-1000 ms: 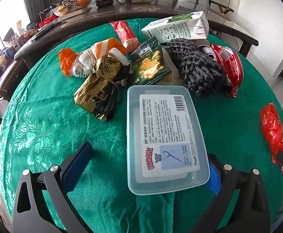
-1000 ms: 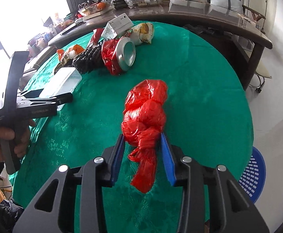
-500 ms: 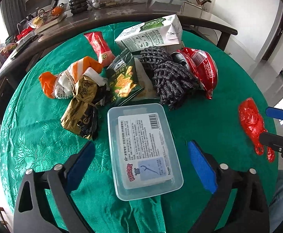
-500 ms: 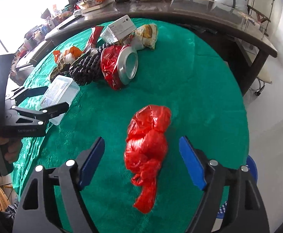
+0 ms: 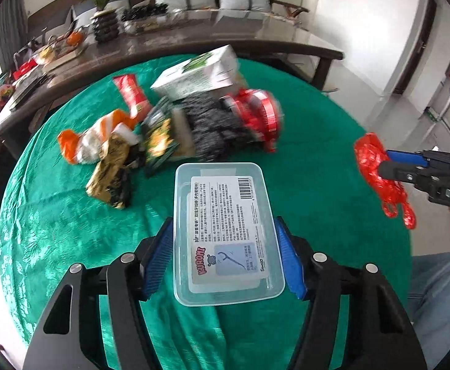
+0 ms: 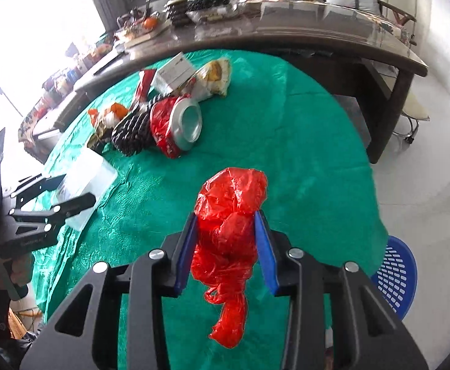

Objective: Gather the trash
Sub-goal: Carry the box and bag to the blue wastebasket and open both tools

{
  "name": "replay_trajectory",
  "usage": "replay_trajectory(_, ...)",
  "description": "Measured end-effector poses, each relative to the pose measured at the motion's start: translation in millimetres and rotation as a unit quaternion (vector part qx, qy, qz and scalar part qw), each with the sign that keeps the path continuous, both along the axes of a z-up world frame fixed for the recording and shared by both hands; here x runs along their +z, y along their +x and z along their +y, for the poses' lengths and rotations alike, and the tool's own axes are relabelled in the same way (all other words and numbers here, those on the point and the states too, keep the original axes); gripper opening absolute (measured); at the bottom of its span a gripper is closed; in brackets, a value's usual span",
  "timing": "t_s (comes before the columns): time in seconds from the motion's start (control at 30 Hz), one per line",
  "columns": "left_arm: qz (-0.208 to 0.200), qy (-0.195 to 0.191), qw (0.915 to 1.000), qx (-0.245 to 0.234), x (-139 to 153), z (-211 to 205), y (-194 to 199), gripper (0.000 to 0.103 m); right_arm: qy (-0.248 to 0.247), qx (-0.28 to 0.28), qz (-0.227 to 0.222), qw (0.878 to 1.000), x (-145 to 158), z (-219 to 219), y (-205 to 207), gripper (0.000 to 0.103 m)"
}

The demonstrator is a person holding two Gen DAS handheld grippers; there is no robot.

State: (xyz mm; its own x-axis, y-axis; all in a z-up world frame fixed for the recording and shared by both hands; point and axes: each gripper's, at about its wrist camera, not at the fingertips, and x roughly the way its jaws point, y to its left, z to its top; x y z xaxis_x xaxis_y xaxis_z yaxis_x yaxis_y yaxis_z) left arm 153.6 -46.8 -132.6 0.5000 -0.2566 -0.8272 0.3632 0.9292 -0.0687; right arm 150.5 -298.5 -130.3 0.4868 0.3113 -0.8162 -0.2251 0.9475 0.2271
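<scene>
2 hand-held grippers, each closing on a piece of trash over the green surface.

The left hand-held gripper (image 5: 225, 256) has its blue pads against the long sides of a clear plastic box (image 5: 225, 231), jaws closing on it near the surface's (image 5: 55, 231) front edge, where the cloth folds over. The right hand-held gripper (image 6: 226, 249) is closing too, pinching a crumpled red plastic bag (image 6: 229, 231) whose tail hangs below the pads. Between the 2 lies open green cloth. Farther back, well apart from both, sits a pile: a carton (image 5: 197, 74), a dark knitted thing (image 5: 212, 126), a crushed red can (image 6: 178, 123) and wrappers (image 5: 101, 141). Past the right edge, a blue basket (image 6: 394, 274) stands on the floor.
</scene>
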Motion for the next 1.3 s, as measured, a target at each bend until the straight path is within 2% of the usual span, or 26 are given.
replay_trajectory(0.2,-0.007,-0.041,0.9966,-0.071,24.8,-71.3,-16.1,0.062,0.007,-0.068,-0.014,0.998,10.6,-73.2,-13.2,0.036)
replay_trajectory(0.37,0.001,-0.057,0.9888,-0.138,30.6,-162.3,-21.9,0.062,0.012,-0.148,-0.006,0.989,2.2,-152.6,-28.0,0.036)
replay_trajectory(0.5,0.016,-0.064,0.9807,-0.184,21.3,-234.6,-22.4,0.062,0.01,-0.2,0.012,0.98,-15.2,-210.0,-37.7,0.036)
replay_trajectory(0.7,0.043,-0.058,0.9724,-0.222,-10.0,-327.3,-18.0,0.062,0.009,-0.239,0.038,0.97,-46.5,-255.0,-36.5,0.036)
replay_trajectory(0.93,0.077,-0.046,0.9663,-0.242,-54.3,-391.4,-6.5,0.062,0.037,-0.28,0.066,0.957,-86.1,-298.9,-38.5,0.036)
replay_trajectory(1.3,0.092,-0.033,0.9616,-0.256,-98.8,-425.0,7.6,0.063,0.077,-0.315,0.089,0.942,-110.7,-334.1,-39.8,0.039)
